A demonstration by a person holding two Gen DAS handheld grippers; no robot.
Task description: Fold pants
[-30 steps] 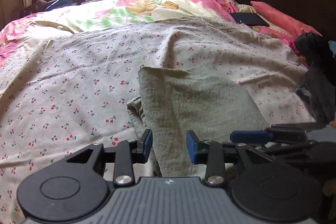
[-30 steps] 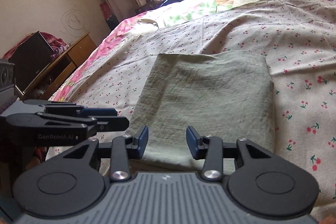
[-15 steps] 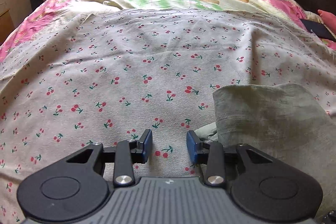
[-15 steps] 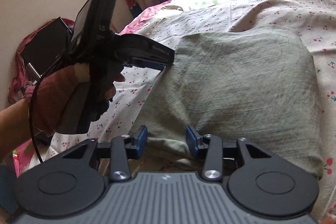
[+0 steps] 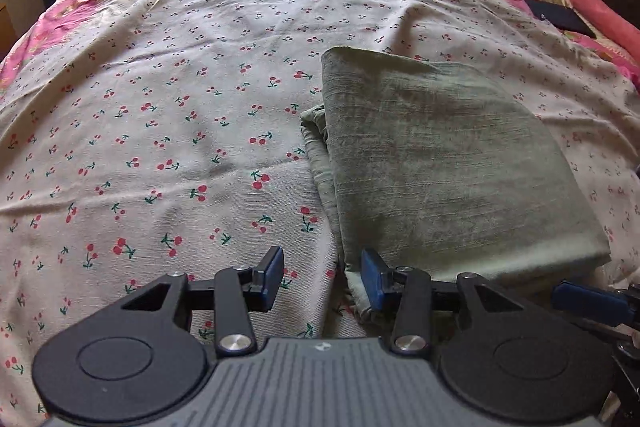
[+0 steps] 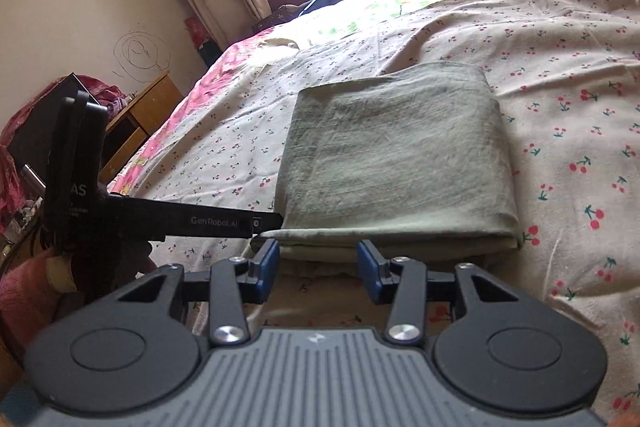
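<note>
Lying folded on the bedsheet, green pants

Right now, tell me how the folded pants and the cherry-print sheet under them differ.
The folded pants are plain grey-green; the cherry-print sheet is pale with small red cherries. The pants form a compact, layered rectangle, while the sheet spreads across the bed. The pants' top is fairly smooth, with loose layers showing along the left edge in the left wrist view; the sheet shows long creases. Both are soft cloth lying flat.
</note>
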